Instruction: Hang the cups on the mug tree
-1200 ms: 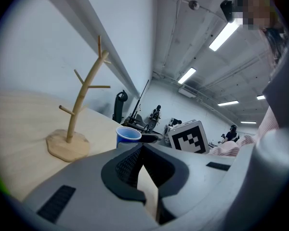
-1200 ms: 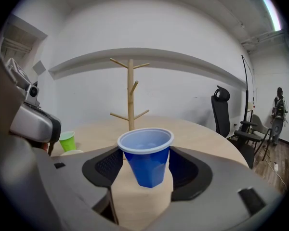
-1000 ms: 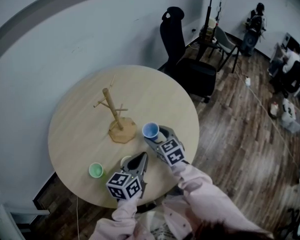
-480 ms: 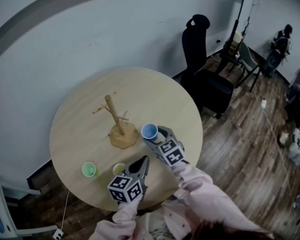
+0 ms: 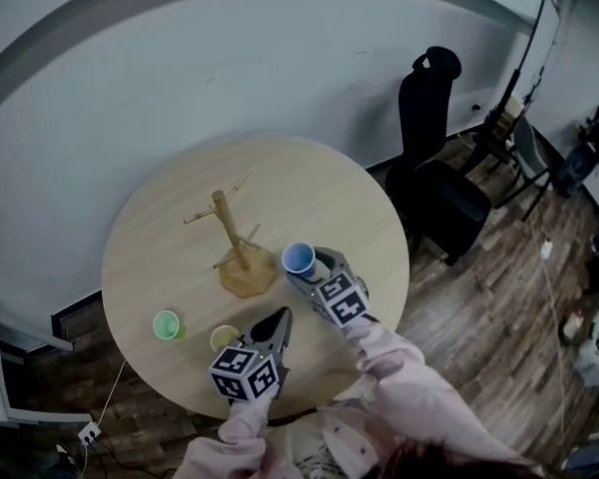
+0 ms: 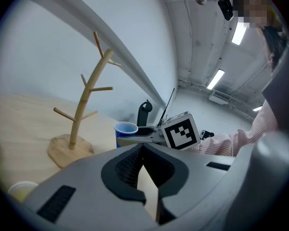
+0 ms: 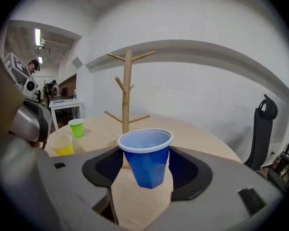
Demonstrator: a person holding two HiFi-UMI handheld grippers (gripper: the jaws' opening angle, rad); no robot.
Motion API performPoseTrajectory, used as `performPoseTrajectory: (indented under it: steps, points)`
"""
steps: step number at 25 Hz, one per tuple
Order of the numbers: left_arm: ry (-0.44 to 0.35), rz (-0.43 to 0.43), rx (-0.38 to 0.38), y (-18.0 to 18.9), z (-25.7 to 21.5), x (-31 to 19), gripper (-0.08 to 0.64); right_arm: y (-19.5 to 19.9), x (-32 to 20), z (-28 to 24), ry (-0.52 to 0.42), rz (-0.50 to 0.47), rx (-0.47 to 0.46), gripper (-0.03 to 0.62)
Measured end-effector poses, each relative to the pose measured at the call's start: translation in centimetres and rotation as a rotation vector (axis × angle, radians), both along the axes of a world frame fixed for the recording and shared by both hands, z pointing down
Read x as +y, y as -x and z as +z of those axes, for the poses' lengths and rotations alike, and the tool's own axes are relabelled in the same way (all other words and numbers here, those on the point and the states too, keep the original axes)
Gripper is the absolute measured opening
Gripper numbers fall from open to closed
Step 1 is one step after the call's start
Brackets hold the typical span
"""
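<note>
The right gripper (image 5: 307, 267) was clenched on a blue cup (image 5: 299, 259), its jaws pressed against the cup's sides. The cup was held upright with its mouth up, just beside the mug tree (image 5: 232, 233) at its 3 o'clock. The tree stood upright on its base near the middle of the round table (image 5: 319, 188), and all its pegs were bare. The left gripper (image 5: 280, 315) was at the tree's 5 o'clock with its jaws closed together and nothing between them. A yellow cup (image 5: 224, 338) stood at the tree's 7 o'clock, close to the left gripper. A green cup (image 5: 166, 324) stood at 8 o'clock near the table's edge. A black office chair (image 5: 434, 158) stood off the table at 2 o'clock.
</note>
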State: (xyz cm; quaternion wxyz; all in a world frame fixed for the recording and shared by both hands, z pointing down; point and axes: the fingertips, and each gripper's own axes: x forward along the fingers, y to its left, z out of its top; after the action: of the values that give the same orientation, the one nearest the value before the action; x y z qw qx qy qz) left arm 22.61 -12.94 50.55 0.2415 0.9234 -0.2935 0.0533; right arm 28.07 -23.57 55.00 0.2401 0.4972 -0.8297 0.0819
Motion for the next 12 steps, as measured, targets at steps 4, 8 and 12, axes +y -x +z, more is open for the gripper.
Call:
performPoseTrajectory:
  steps: [4,8,12]
  points:
    - [-0.009,-0.057,0.001,-0.1,-0.5,-1.1,0.002,0.1,-1.3,-0.5,-0.004,-0.063,0.031,0.287]
    - [-0.011,-0.102,0.006,-0.3,-0.7,-1.6,0.002,0.4,-2.2,-0.8,-0.008,-0.128,0.074,0.284]
    - [-0.014,-0.122,0.010,-0.4,-0.8,-1.9,0.002,0.6,-3.4,-1.2,-0.020,-0.150,0.091,0.282]
